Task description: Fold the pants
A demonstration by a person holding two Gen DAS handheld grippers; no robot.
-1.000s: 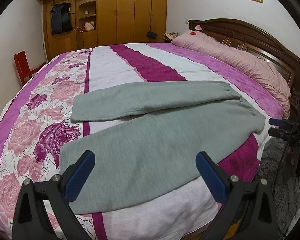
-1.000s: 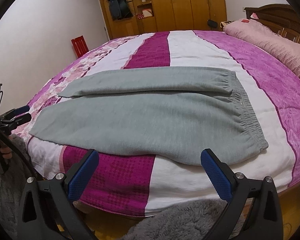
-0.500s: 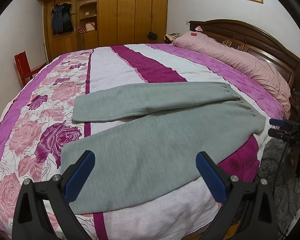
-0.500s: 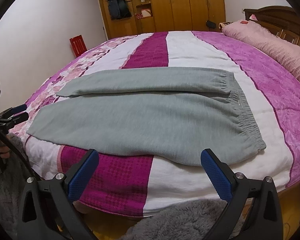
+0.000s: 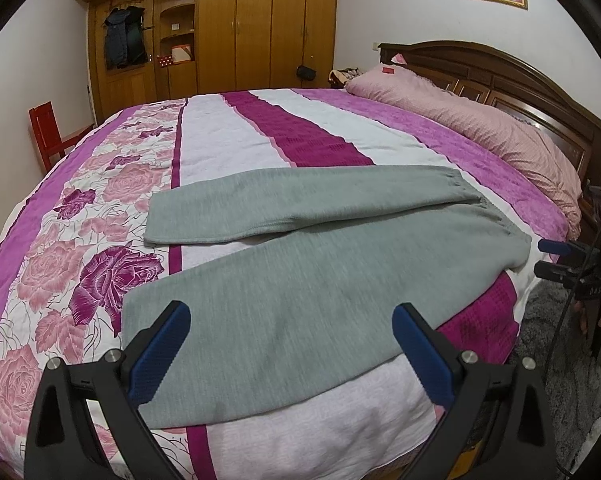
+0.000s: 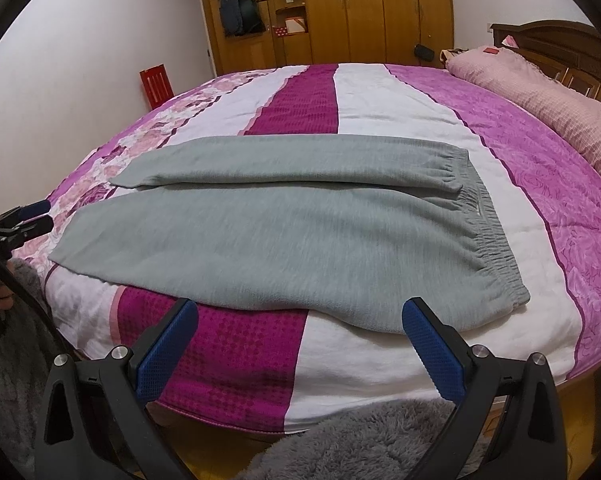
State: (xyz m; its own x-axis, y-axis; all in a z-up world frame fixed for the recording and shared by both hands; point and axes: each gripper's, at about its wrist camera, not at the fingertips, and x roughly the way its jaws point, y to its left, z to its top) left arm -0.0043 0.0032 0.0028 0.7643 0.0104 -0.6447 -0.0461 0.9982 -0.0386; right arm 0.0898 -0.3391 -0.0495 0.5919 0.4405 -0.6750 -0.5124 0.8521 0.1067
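Note:
Grey sweatpants [image 5: 300,280] lie flat on the bed, legs spread in a narrow V, cuffs toward the left and the elastic waistband [image 6: 488,236] toward the right. My left gripper [image 5: 290,350] is open and empty, hovering over the near leg's cuff end. My right gripper [image 6: 300,344] is open and empty, just off the bed's near edge, below the near leg and waistband. Each gripper shows small in the other's view: the right gripper [image 5: 556,258] at the right edge, the left gripper [image 6: 28,220] at the left edge.
The bed has a purple, white and floral quilt [image 5: 260,136]. A long pink pillow [image 5: 480,120] lies by the dark wooden headboard [image 5: 540,92]. A wooden wardrobe [image 5: 260,28] and a red chair [image 5: 48,132] stand behind. A grey fluffy rug [image 6: 360,440] lies below the bed's edge.
Both grippers have shifted only slightly; the right wrist view has edged a little closer to the bed. The pants lie as before.

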